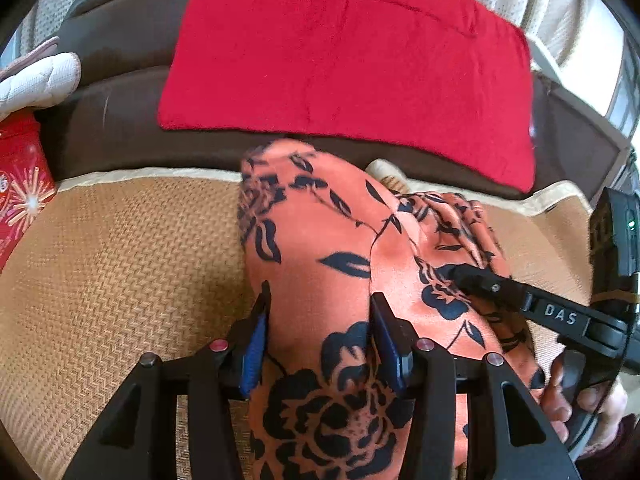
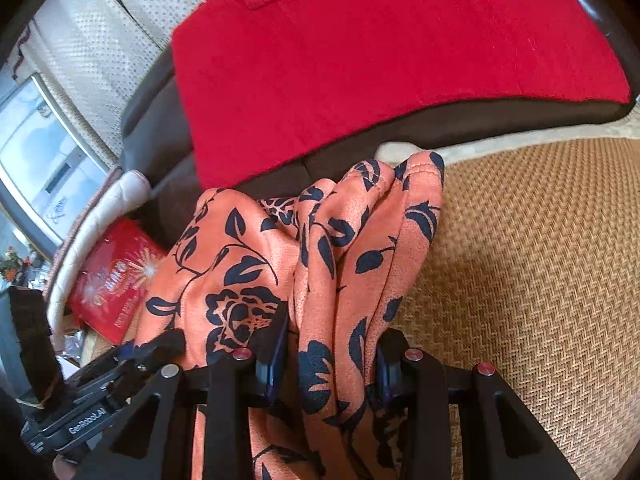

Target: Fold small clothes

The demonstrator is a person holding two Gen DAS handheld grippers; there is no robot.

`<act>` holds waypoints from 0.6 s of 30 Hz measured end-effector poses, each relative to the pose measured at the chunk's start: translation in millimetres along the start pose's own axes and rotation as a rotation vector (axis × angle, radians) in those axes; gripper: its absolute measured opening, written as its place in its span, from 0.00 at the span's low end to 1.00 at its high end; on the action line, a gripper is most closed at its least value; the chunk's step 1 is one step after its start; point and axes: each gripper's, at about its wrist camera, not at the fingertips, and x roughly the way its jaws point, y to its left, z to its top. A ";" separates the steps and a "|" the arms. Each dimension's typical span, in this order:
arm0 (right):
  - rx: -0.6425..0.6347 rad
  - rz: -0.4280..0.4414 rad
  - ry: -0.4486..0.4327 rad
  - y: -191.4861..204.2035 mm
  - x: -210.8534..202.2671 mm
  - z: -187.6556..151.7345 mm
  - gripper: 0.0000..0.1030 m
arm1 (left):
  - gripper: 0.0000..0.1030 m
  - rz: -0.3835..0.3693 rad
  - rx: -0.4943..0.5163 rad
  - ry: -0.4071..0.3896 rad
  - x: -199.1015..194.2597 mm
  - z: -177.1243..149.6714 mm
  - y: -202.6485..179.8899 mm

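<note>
- Red gift box [image 1: 22, 184] at the far left.
- Left tool [image 1: 320, 340] pinches the orange floral garment [image 1: 320, 248], bunched on the woven mat [image 1: 120, 260].
- Right tool [image 2: 332, 356] pinches its gathered folds.
- Red cloth [image 1: 344, 60] lies behind.

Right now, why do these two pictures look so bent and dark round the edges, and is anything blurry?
Both are fisheye views: straight edges bow and the corners go black. In the left wrist view the woven mat curves, and the red cloth is soft. In the right wrist view the window is washed out by daylight, while the floral garment is fairly sharp.
</note>
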 end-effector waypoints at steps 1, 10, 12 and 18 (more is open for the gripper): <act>0.009 -0.007 0.010 -2.0 3.2 -0.2 0.37 | 0.49 0.031 0.005 0.008 3.0 -0.9 -0.9; 0.011 -0.069 -0.033 -6.7 -19.9 0.3 0.48 | 0.54 0.136 0.069 -0.026 -5.8 -2.4 -8.9; -0.035 -0.113 -0.091 -0.5 -33.7 -0.2 0.48 | 0.54 0.149 0.063 -0.035 -4.6 -1.8 -3.5; -0.154 -0.033 -0.136 30.8 -54.8 -12.1 0.38 | 0.54 0.171 0.058 -0.045 -9.0 -1.0 -0.8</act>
